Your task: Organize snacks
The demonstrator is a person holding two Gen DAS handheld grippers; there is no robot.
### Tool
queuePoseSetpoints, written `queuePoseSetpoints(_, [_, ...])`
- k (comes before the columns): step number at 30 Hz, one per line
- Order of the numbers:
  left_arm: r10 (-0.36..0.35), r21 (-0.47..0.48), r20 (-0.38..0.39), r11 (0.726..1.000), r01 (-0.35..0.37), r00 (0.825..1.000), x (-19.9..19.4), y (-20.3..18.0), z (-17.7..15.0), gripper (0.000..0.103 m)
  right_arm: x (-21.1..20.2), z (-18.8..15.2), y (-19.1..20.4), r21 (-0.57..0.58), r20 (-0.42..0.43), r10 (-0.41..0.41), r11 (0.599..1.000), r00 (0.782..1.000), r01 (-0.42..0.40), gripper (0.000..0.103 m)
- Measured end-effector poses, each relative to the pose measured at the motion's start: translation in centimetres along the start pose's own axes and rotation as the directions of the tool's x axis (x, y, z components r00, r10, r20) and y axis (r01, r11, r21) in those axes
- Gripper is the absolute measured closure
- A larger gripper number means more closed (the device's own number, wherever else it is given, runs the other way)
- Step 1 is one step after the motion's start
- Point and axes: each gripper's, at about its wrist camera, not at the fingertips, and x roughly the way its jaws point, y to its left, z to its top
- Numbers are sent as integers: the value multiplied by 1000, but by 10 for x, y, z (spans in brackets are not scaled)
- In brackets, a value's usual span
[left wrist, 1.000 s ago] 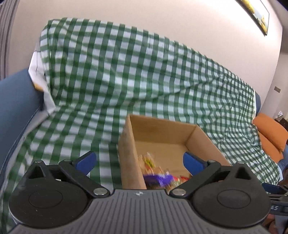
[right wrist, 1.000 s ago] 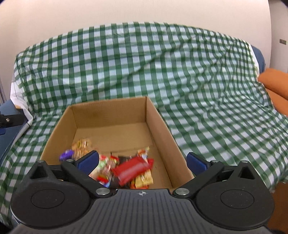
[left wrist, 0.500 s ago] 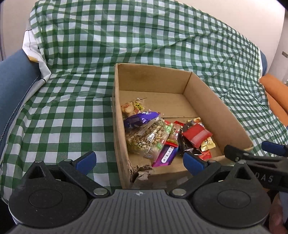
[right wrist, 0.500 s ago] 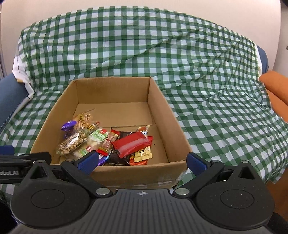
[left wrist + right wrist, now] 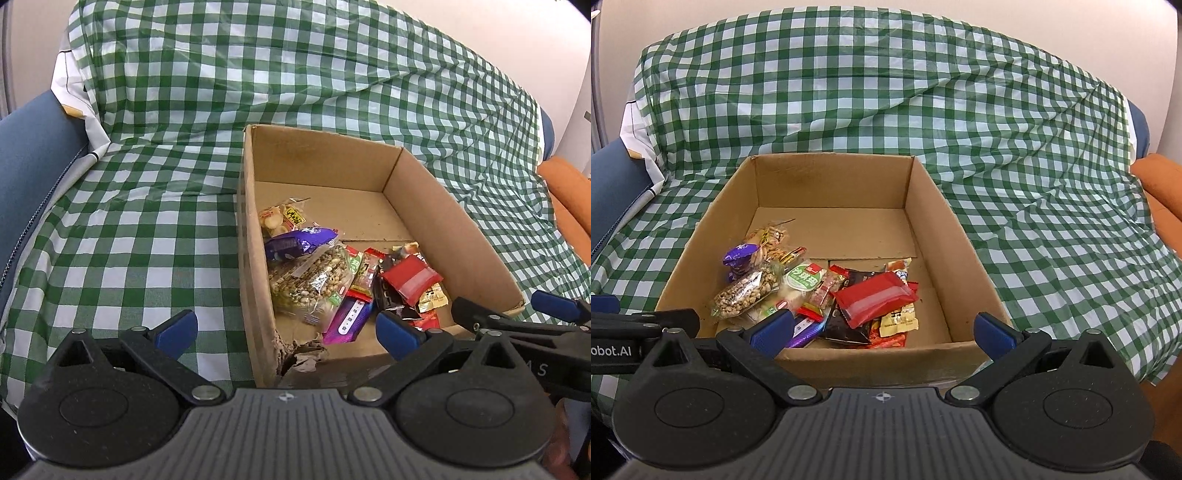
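An open cardboard box (image 5: 964, 236) (image 5: 458, 218) sits on a green checked cloth. In its near half lies a heap of snacks: a red packet (image 5: 875, 299) (image 5: 410, 278), a clear bag of nuts (image 5: 746, 291) (image 5: 310, 280), a purple wrapper (image 5: 738, 254) (image 5: 295, 243), a green-labelled packet (image 5: 803, 278) and several small bars. My left gripper (image 5: 286, 328) is open and empty, over the box's torn near-left corner. My right gripper (image 5: 882, 330) is open and empty, just before the box's near wall. Each gripper's fingers show at the edge of the other's view.
The green checked cloth (image 5: 1052, 206) (image 5: 122, 236) covers a sofa seat and backrest. A blue armrest (image 5: 33, 162) (image 5: 613, 170) stands at the left, an orange cushion (image 5: 1160, 192) (image 5: 569, 195) at the right. The box's far half is bare cardboard.
Both views tilted down from the backrest toward the box, so the snacks now show in full. Both grippers stayed open and drew back slightly to the box's near edge.
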Motion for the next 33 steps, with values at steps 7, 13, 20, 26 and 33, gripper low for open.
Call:
queuePoseSetpoints(7, [-8,-3,0,1000,8,1000,1,-2,1,0,2,0,-2,25,-12,9,1000,1000,-9,1])
queuePoseSetpoints(13, [-9,-3,1,1000,9,1000,1,-2,1,0,2,0,-2,29,-13,10,1000,1000,-10,1])
queuePoseSetpoints(20, [-9,-5,5,1000,9,1000,1,-2,0,0,3,0,-1,35,-17,14,999,1000,-13,1])
queuePoseSetpoints(26, [-9,-6,5,1000,10,1000,1,-3,0,0,4,0,0,40,-22,15,999,1000,-14,1])
queuePoseSetpoints(33, [-15,-7,6,1000,15,1000,0,-5,1,0,5,0,0,42,-23,15,999,1000,-15,1])
